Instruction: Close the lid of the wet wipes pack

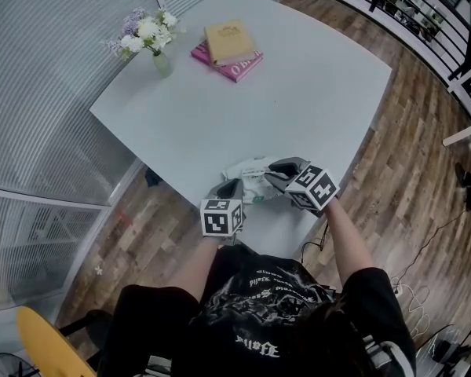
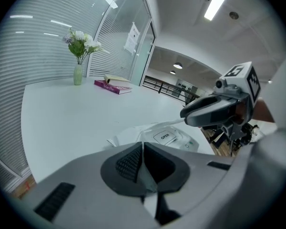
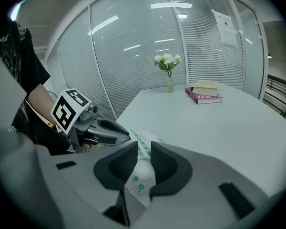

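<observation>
Left tongs (image 2: 142, 146) are closed to a hairline, with a thin white edge of the soft white wet wipes pack (image 1: 252, 181) with green print pinched between the pads. Right tongs (image 3: 144, 149) stand apart; the pack's other end lies between their pads without being squeezed. The pack lies at the near edge of the pale grey tabletop (image 1: 298, 100), just in front of the person, with one pair of tongs at each end. Its white lid flap (image 2: 165, 137), marked OPEN, lies flat on the pack's top. Far across the tabletop a small glass vase of white and lilac flowers (image 1: 151, 42) stands near a yellow book (image 1: 229, 39) stacked on a pink book (image 1: 243, 68).
</observation>
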The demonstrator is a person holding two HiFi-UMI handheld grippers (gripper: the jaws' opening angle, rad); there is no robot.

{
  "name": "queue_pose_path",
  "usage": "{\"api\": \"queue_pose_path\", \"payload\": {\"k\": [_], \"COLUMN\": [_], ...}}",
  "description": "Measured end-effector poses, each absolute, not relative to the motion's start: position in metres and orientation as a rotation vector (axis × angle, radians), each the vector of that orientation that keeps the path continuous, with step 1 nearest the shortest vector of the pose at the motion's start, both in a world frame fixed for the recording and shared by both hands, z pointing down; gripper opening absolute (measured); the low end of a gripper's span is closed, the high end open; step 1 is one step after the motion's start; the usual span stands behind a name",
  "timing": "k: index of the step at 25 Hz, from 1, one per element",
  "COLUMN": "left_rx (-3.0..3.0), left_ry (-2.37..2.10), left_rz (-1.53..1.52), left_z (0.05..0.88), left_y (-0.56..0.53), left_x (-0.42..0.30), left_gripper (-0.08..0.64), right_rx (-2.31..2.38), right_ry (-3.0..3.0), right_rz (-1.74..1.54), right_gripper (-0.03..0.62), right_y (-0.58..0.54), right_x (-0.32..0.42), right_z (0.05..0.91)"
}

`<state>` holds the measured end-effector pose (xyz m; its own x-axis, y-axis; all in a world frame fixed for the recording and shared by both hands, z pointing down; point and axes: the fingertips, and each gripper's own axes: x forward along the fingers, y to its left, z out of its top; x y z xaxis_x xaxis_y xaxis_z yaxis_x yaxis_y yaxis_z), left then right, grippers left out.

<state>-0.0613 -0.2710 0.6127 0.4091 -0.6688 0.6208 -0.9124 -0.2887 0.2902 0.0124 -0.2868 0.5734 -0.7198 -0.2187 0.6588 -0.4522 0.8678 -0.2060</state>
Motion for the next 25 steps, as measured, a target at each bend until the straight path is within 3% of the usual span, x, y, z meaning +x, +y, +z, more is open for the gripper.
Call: {"api": "queue_pose_path", "payload": {"k": [10,11,16,25], "left_rx": [2.007,2.007,2.013,2.140], "left_ry": [-1.394,-1.397,-1.410,-1.340], "left_rz": [0.437,0.434,0.429,0.398], "left_z": [0.603,0.603,0.599,0.572], "left_y": [-0.263,-0.262,-0.257,-0.266], "left_x": [-0.070,-0.071,-0.074,-0.043], "left_gripper": [0.014,0.014,0.014,0.014], "right_rx": [0.437,0.438,0.466,0.519], "right_ry": [-2.320,-2.315,-2.289,-2.258], "right_rz": [0.460,0.471,0.493,0.503], "right_gripper": [0.091,0.059,0.028,0.021], "right_y": [-0.268,-0.267,-0.266,-0.269], "right_x": [0.019,0.018,0.014,0.014], "right_z": [0.598,0.600,0.612,0.612]}}
